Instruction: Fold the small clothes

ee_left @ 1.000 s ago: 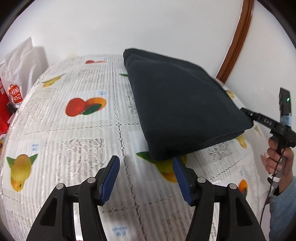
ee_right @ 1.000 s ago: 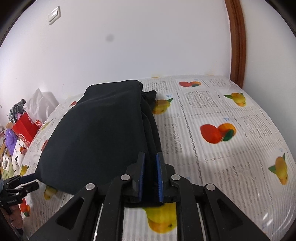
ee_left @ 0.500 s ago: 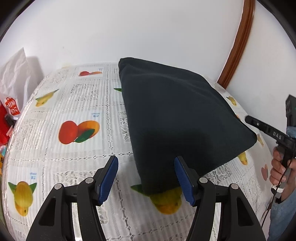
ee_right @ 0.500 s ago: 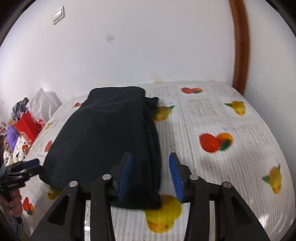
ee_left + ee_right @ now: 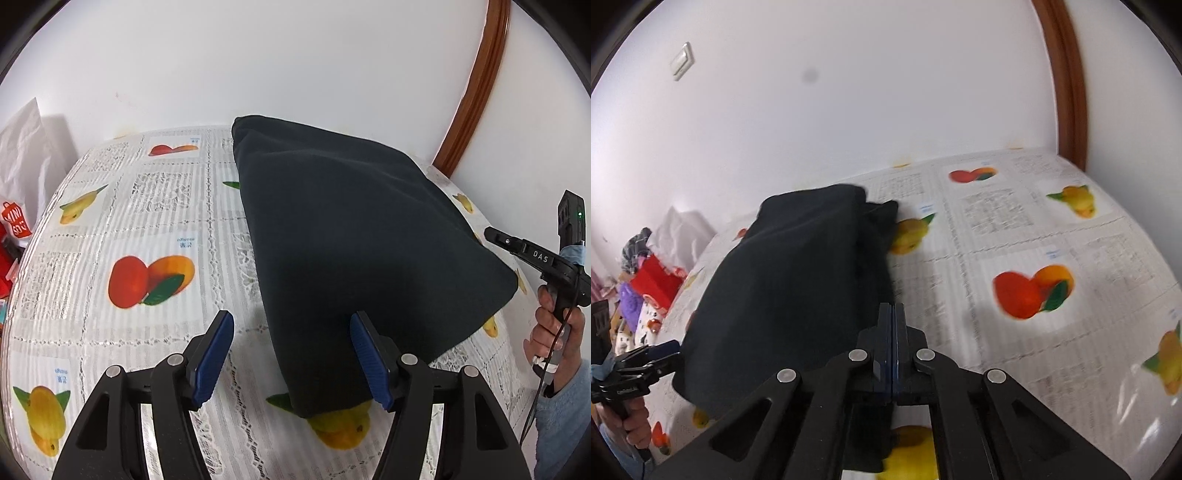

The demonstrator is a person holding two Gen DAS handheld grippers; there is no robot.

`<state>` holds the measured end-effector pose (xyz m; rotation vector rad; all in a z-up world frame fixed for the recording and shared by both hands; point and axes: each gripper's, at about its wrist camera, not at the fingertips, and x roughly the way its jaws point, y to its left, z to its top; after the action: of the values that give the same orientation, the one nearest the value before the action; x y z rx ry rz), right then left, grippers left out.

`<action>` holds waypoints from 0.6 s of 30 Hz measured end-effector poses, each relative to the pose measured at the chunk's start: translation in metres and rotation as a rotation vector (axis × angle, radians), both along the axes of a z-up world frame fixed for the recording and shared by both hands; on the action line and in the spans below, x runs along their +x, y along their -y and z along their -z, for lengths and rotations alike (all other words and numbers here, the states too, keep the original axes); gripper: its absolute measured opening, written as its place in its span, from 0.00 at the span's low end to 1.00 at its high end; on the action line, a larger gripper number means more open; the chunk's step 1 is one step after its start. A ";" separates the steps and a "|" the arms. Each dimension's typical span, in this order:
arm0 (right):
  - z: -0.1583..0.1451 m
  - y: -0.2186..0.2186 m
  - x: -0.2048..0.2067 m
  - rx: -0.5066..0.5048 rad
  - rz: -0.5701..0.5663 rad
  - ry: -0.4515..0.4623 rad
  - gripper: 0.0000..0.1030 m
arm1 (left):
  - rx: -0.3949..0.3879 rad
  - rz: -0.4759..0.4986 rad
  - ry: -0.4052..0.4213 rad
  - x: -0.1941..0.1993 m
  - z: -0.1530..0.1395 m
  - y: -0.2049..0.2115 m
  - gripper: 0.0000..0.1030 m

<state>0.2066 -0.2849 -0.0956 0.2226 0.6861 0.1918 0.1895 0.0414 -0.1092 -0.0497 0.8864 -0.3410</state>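
Item: dark navy folded cloth garment (image 5: 362, 251) on fruit-print tablecloth (image 5: 147, 229). My left gripper (image 5: 291, 363) gapes at its near corner; my right gripper (image 5: 893, 347) has just snapped closed, apparently empty. Fold seems nearly finished; next, tidy edges.

Tablecloth (image 5: 1015, 236) print blurred, garment's (image 5: 798, 280) near corner hidden

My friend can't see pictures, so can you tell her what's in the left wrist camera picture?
A folded black garment lies on a table under a fruit-print tablecloth. The left hand-held gripper hangs open above the cloth's near corner, its blue pads not pressing it. At the right edge a hand holds the right hand-held gripper.
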 end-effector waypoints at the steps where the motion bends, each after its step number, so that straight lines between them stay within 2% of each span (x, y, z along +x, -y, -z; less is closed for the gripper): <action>1: -0.004 0.003 0.003 0.008 0.001 0.002 0.01 | 0.001 -0.001 0.004 0.002 -0.001 0.000 0.61; 6: -0.019 -0.009 0.026 -0.038 -0.030 -0.008 0.06 | 0.024 -0.007 0.016 0.011 -0.003 0.000 0.64; 7: -0.020 -0.016 0.032 -0.047 -0.048 -0.021 0.12 | 0.030 -0.009 0.017 0.013 -0.003 0.001 0.64; 10: -0.014 -0.038 0.053 -0.071 -0.103 -0.079 0.37 | 0.040 -0.011 0.020 0.016 -0.002 0.002 0.65; 11: -0.011 -0.043 0.056 -0.069 -0.113 -0.089 0.38 | 0.042 -0.012 0.019 0.018 -0.002 0.002 0.65; 13: -0.003 -0.050 0.063 -0.071 -0.116 -0.111 0.38 | 0.042 -0.010 0.018 0.019 -0.001 0.002 0.66; 14: 0.003 -0.053 0.068 -0.078 -0.105 -0.136 0.29 | 0.043 -0.008 0.017 0.019 0.000 0.003 0.66; 16: 0.006 -0.052 0.070 -0.046 -0.116 -0.125 0.03 | 0.044 -0.008 0.015 0.019 0.000 0.003 0.66; 18: 0.001 -0.046 0.066 -0.030 -0.097 -0.078 0.03 | 0.045 -0.005 0.019 0.018 0.000 0.003 0.66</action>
<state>0.2728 -0.2392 -0.0969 0.1688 0.7780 0.2662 0.2080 0.0389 -0.1090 -0.0072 0.8749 -0.3159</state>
